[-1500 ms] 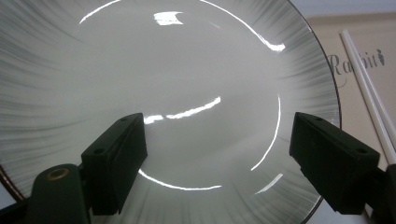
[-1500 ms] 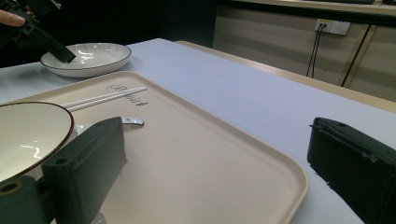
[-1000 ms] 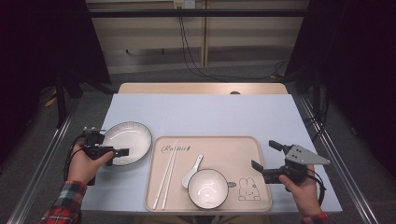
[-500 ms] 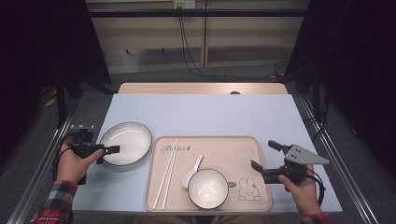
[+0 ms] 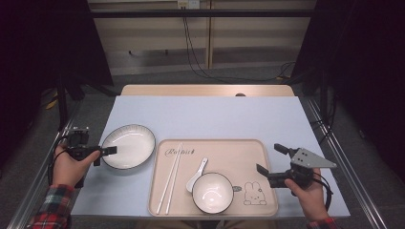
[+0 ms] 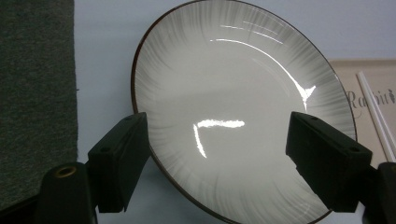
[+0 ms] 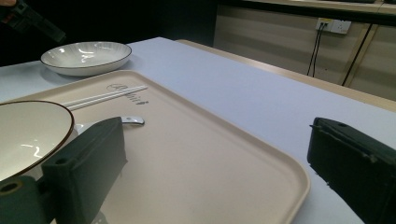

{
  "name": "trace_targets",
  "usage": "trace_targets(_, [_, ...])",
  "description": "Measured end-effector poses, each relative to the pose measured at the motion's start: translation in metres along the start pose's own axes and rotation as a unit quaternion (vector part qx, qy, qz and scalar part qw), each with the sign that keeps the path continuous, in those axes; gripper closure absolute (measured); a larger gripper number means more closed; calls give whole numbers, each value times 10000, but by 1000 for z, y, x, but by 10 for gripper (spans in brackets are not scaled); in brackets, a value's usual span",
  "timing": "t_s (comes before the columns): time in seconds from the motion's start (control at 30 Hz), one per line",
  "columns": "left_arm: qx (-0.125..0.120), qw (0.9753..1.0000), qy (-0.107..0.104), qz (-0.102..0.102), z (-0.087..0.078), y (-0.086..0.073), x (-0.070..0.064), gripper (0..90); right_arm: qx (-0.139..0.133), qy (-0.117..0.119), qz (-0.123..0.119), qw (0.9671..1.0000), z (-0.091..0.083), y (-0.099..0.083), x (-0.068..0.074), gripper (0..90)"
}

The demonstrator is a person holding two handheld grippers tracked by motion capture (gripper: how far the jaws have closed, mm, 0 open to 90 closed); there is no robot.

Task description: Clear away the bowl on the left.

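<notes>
The left hand-held gripper [image 5: 109,150] is sitting spread wide at the white plate [image 5: 129,146], which is lying on the desk just left of the tray [image 5: 248,152]. Bumping the rim could push it away. The right hand-held gripper [image 5: 268,160] is spread too.

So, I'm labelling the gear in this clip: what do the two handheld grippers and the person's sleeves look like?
Both are black handheld tools with two blocky black jaws. The right gripper carries a grey three-cornered plate on top and a black cable looping by the wrist. The left gripper has a boxy black body and a black cable too. The sleeves are red plaid.
</notes>
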State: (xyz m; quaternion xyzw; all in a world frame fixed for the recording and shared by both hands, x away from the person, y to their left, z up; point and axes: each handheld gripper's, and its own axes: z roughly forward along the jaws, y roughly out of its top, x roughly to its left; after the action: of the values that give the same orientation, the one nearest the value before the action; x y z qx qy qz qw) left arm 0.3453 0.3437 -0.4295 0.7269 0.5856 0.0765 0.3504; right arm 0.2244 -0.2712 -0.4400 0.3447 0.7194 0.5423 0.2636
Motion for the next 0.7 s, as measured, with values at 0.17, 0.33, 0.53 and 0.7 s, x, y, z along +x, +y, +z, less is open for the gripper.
trace_targets(0.17, [62, 9999, 77, -114, 3, -5, 5, 219, -3, 10, 6, 10000, 1, 0, 0, 37])
trace_targets(0.33, [159, 9996, 127, -213, 12, -9, 8, 239, -16, 7, -14, 10000, 0, 0, 0, 37])
trace_targets(0.53, [51, 9992, 109, -384, 22, -13, 10, 340, -3, 4, -16, 10000, 0, 0, 0, 37])
trace_targets(0.7, [46, 9989, 203, -420, 31, -16, 7, 372, -22, 2, 7, 10000, 0, 0, -1, 37])
